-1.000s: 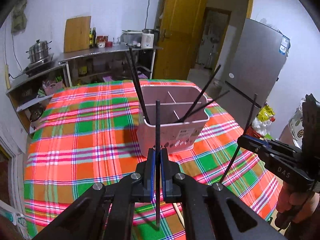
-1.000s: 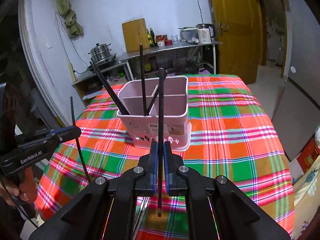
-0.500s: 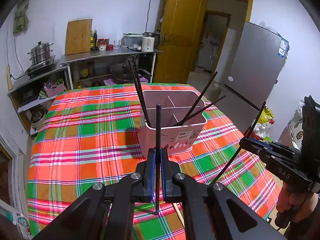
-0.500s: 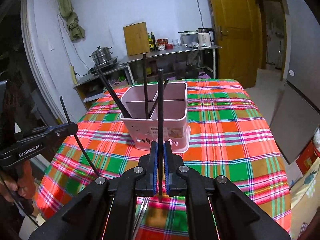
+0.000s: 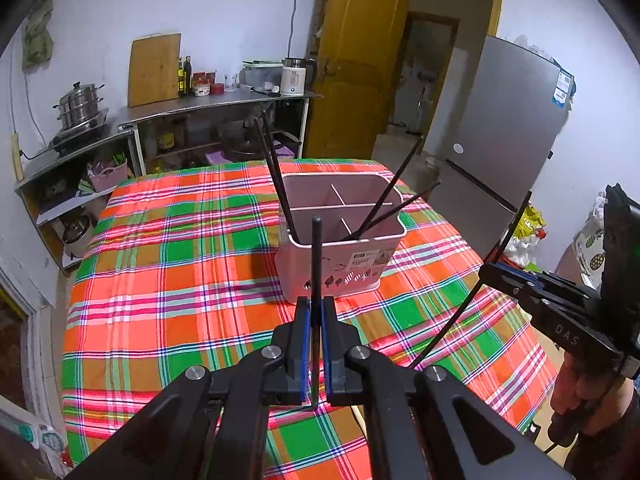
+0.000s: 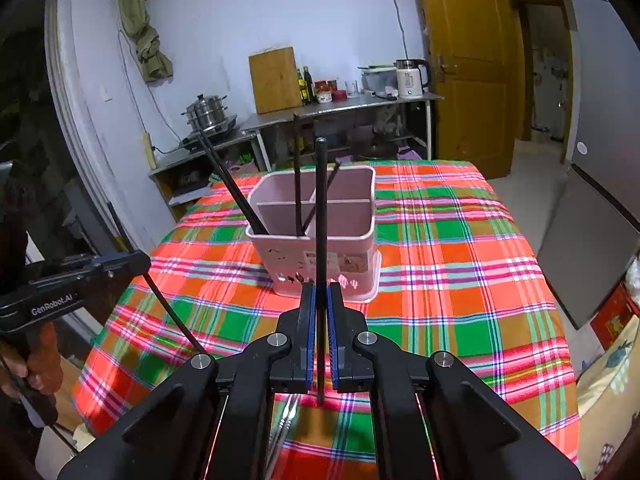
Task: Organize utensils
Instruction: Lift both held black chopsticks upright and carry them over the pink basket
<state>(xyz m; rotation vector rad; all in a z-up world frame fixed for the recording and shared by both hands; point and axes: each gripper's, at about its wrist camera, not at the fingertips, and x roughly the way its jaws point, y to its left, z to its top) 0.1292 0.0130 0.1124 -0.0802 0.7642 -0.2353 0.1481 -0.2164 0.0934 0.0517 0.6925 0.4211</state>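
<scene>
Two black chopsticks are in your grip, one per tool. Your left gripper (image 5: pixel 315 308) has its blue-lined fingers (image 5: pixel 303 344) pressed onto a black chopstick (image 5: pixel 316 280) that stands upright between them, its tip rising in front of the pink utensil holder (image 5: pixel 344 248). Your right gripper (image 6: pixel 319 300) pinches a second chopstick (image 6: pixel 320 240) the same way, upright, with the lower end poking out below the pads. From the left wrist camera that right-hand stick (image 5: pixel 480 280) looks tilted, leaning away toward the fridge (image 5: pixel 504 128).

The holder sits on the plaid tablecloth (image 5: pixel 168 272), near the middle of the table and ahead of both tools, apart from them. White dividers split it into compartments. Four chopsticks already lean in it: a pair (image 5: pixel 276 176) in the near-left corner as the left camera sees it, and another pair (image 5: pixel 392 200) slanting out to the right. Both held sticks are outside the holder, short of its near wall.

A wooden cutting board (image 6: pixel 274 80) and white kettle (image 6: pixel 410 78) stand on the steel counter (image 6: pixel 340 106) behind.
</scene>
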